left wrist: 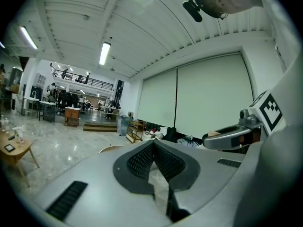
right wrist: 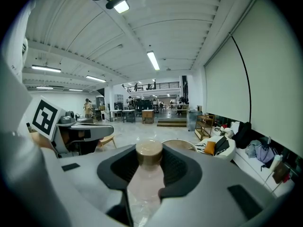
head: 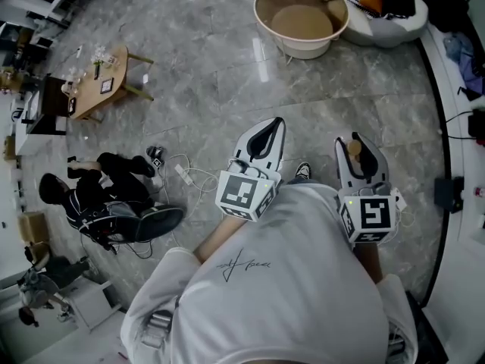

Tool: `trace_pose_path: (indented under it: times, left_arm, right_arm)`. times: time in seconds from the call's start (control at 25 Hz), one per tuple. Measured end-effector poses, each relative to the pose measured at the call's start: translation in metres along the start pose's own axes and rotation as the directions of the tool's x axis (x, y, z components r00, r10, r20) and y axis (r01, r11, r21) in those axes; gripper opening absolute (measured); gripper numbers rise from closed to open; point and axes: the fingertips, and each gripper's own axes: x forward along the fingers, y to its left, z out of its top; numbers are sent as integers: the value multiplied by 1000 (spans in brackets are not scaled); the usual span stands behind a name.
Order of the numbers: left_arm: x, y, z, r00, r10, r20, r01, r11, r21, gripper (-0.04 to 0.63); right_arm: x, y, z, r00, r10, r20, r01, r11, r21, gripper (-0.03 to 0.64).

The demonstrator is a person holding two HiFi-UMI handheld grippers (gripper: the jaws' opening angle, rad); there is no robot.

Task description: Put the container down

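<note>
A: Container (right wrist: 149, 174)?
B: Bottom centre of the right gripper view, tan cap up, clamped in the right gripper (right wrist: 149, 149). Left gripper (left wrist: 154, 144) closed, empty.
A: Step?
B: Carrying, I judge. Only floor below; tub (head: 307, 49) at top of head view.
A: Next?
B: Reach a surface, lower it upright, then spread the jaws.

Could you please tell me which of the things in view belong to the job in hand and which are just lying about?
Job in hand:
- container, gripped in the right tongs
- left tongs, shut with nothing between them

Lying about on the floor:
- round tub
- wooden table
- black bags
- cables
</note>
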Motion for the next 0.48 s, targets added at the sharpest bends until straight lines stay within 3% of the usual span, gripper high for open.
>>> trace_pose_path:
  times: [0.48]
  left_arm:
    - [45, -20, 3, 999, 32, 13, -32, 999, 23, 18]
  right_arm:
    - [14, -48, 2, 998, 68, 7, -67, 997, -40, 140]
